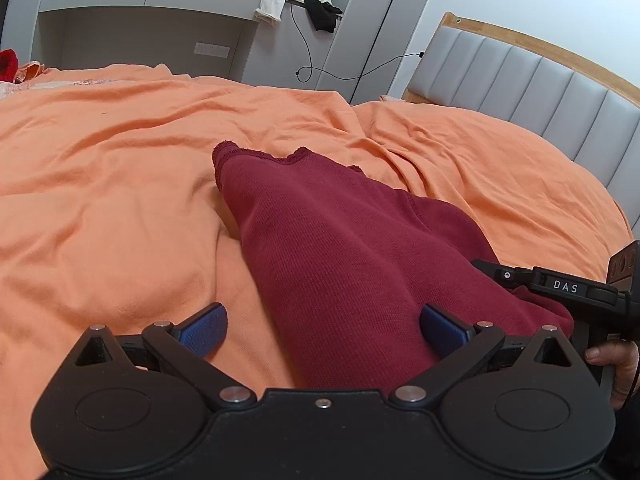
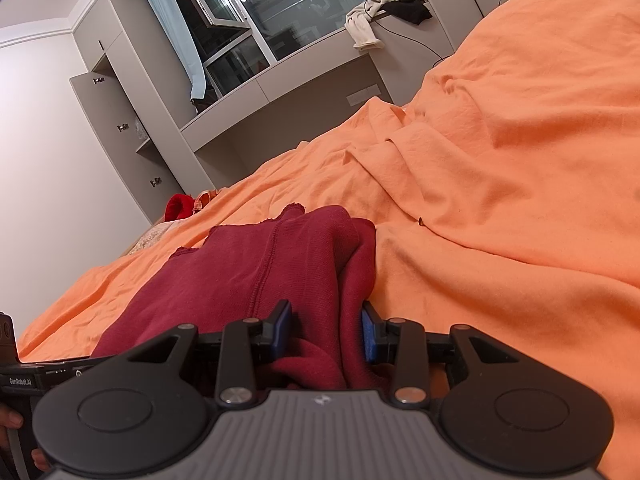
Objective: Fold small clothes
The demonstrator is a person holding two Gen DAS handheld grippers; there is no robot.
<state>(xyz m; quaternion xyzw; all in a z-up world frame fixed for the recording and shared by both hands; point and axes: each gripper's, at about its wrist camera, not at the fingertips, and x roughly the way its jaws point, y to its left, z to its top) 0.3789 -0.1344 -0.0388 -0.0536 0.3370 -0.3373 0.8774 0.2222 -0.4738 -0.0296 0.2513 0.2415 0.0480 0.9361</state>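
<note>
A dark red knit garment point(image 1: 340, 240) lies on the orange bedsheet point(image 1: 120, 160), stretching away from both grippers. My left gripper point(image 1: 322, 330) is open, its blue pads point(image 1: 204, 330) spread wide over the garment's near end. My right gripper point(image 2: 326, 330) is partly closed around a bunched fold of the same red garment point(image 2: 256, 268), with cloth between its blue pads point(image 2: 284, 326). The right gripper also shows at the right edge of the left wrist view point(image 1: 560, 286).
A grey padded headboard point(image 1: 540, 80) stands at the right. A grey desk and cabinets point(image 2: 260, 92) line the far side, with white and black clothes point(image 1: 296, 0) and a cable hanging. Bright red cloth point(image 2: 178, 206) lies at the bed's far edge.
</note>
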